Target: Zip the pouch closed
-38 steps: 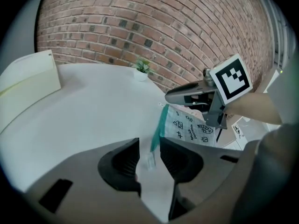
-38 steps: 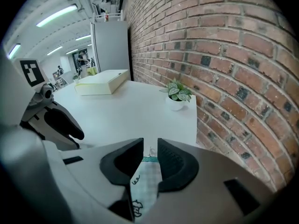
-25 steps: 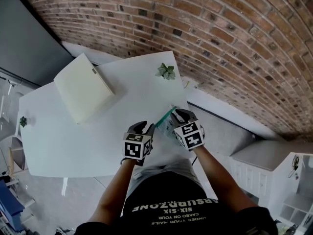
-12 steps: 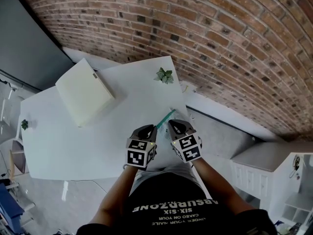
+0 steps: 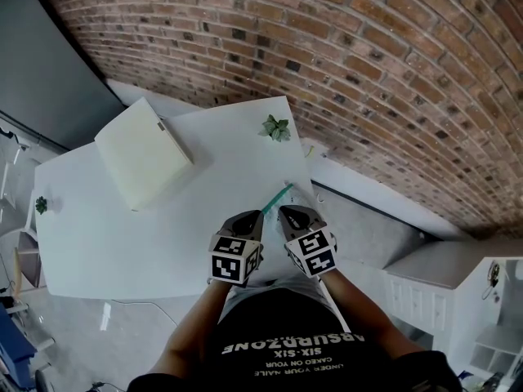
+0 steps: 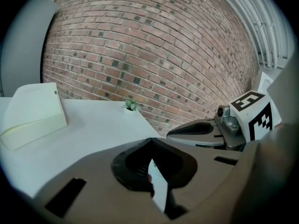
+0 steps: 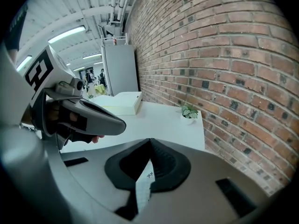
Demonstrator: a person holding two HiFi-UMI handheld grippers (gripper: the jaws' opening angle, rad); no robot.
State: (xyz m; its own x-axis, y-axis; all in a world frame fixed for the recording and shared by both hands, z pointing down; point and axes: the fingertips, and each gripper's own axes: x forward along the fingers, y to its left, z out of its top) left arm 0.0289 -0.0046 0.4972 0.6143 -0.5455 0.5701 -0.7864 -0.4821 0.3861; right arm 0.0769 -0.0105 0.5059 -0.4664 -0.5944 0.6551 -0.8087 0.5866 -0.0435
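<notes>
Teal-zipped pouch near right table edge.

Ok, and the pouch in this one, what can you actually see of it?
Little of the pouch shows. In the head view only a thin teal strip, probably its zipper edge, slants up and away from the grippers over the right edge of the white table. In each gripper view it is a thin pale sheet with tiny dark marks, seen edge-on between the jaws. The left gripper, whose jaws have just closed, and the right gripper both pinch it, side by side.
</notes>
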